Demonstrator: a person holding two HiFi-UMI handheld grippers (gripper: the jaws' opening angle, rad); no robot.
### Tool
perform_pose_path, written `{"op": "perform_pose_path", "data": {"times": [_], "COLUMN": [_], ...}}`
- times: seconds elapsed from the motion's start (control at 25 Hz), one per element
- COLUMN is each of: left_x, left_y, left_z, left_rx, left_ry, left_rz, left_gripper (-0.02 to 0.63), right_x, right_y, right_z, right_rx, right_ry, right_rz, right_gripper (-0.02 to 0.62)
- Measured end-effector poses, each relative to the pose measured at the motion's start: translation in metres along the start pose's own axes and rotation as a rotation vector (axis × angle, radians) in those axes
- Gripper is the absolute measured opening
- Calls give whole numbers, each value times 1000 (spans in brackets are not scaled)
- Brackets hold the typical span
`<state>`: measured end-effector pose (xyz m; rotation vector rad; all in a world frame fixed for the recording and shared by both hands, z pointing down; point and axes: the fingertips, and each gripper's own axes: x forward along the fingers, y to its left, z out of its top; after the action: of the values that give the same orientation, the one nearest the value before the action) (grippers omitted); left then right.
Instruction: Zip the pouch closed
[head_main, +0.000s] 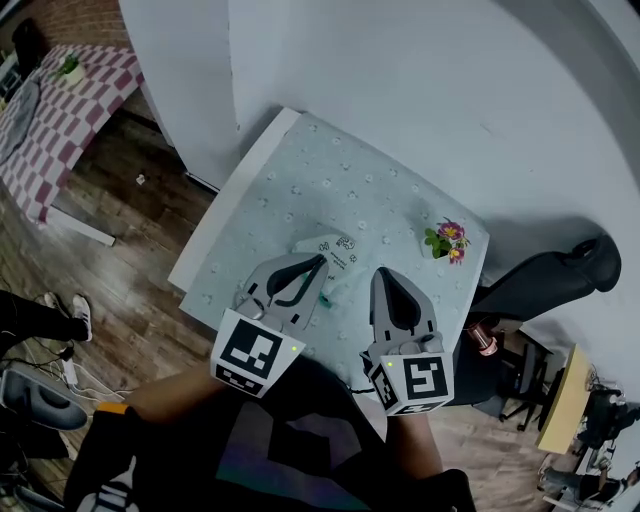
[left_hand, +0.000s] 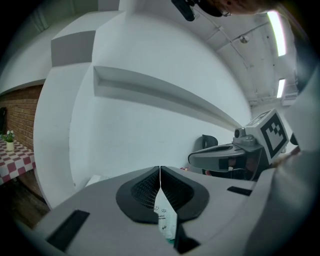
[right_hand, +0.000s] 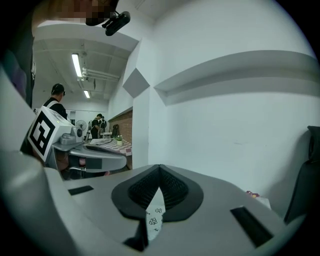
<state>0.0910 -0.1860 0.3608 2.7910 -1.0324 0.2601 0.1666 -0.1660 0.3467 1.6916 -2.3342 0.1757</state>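
I note the counter (head_main: 330, 165), covered in a pale flower-print cloth and set against a white wall. A black chair (head_main: 545, 272) stands just off its right side. My left tool (head_main: 320, 264) and right tool (head_main: 386, 274) sit side by side over the near half of the counter. Both are clamped: each gripper view shows the jaws pressed together on an edge of the white printed pouch (head_main: 338, 250). The pouch spans between the two tools and hangs below their pads. A small pot of flowers (head_main: 446, 241) stands near the counter's right edge, apart from the pouch.
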Motion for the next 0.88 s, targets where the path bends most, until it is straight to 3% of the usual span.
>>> {"op": "perform_pose_path", "data": {"times": [0.88], "left_x": [-9], "left_y": [-4], "left_z": [-5], "left_rx": [17], "left_ry": [6], "left_rz": [17], "left_gripper": [12], "right_x": [-6], "right_y": [10], "right_z": [-11], "right_rx": [-12], "right_ry": [14], "right_rz": [-1], "right_gripper": [15]}}
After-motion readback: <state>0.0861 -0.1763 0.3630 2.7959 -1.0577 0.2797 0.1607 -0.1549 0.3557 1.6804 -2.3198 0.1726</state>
